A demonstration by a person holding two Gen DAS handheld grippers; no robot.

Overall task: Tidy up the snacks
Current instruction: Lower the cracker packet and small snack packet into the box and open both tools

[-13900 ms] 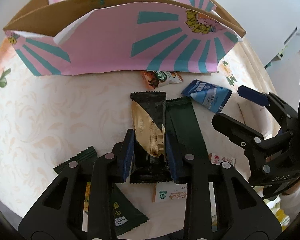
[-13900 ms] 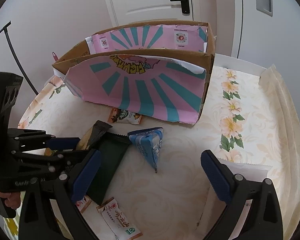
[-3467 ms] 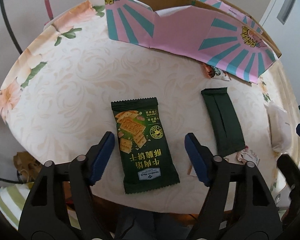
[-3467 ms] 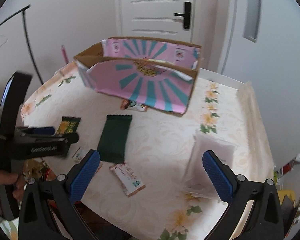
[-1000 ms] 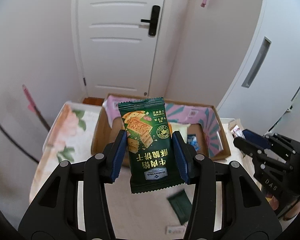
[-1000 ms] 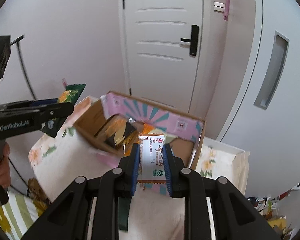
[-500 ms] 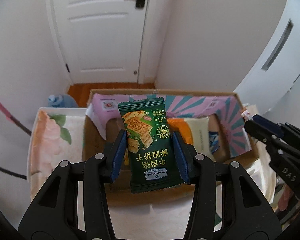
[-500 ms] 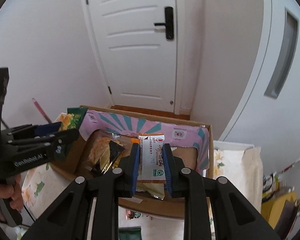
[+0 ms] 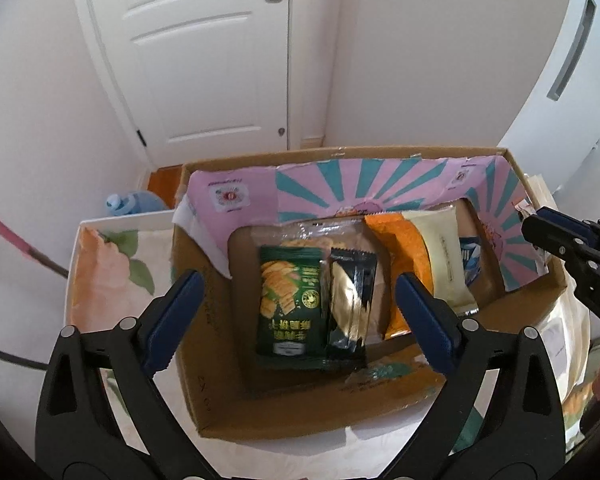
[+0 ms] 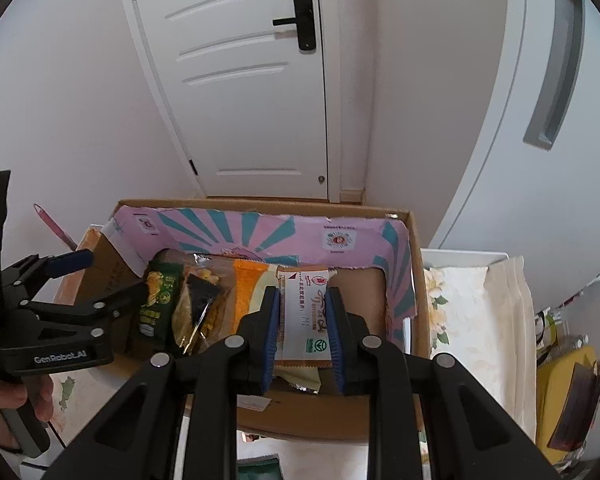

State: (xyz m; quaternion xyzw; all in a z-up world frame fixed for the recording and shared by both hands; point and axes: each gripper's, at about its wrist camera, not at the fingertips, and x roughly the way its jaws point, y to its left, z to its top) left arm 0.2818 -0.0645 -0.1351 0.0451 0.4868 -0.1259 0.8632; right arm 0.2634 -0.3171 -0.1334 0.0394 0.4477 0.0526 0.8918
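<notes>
Where it pinched before, left tool (image 9: 296, 320) now spread, green biscuit pack (image 9: 292, 304) in box (image 9: 220, 360).

We see a brown corrugated cardboard box (image 9: 216, 360), matt, lined with pink-and-teal printed paper. Inside, a glossy green foil snack packet (image 9: 292, 304) and a shiny black-and-gold wrapper (image 9: 352, 300). Our left hand-held gripper (image 9: 296, 320) is matt black plastic with blue rubbery pads (image 9: 172, 316).

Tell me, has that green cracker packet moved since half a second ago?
Yes. The green cracker packet has dropped out of the left tongs, now open, and lies inside the cardboard box beside a black-and-gold packet.
</notes>
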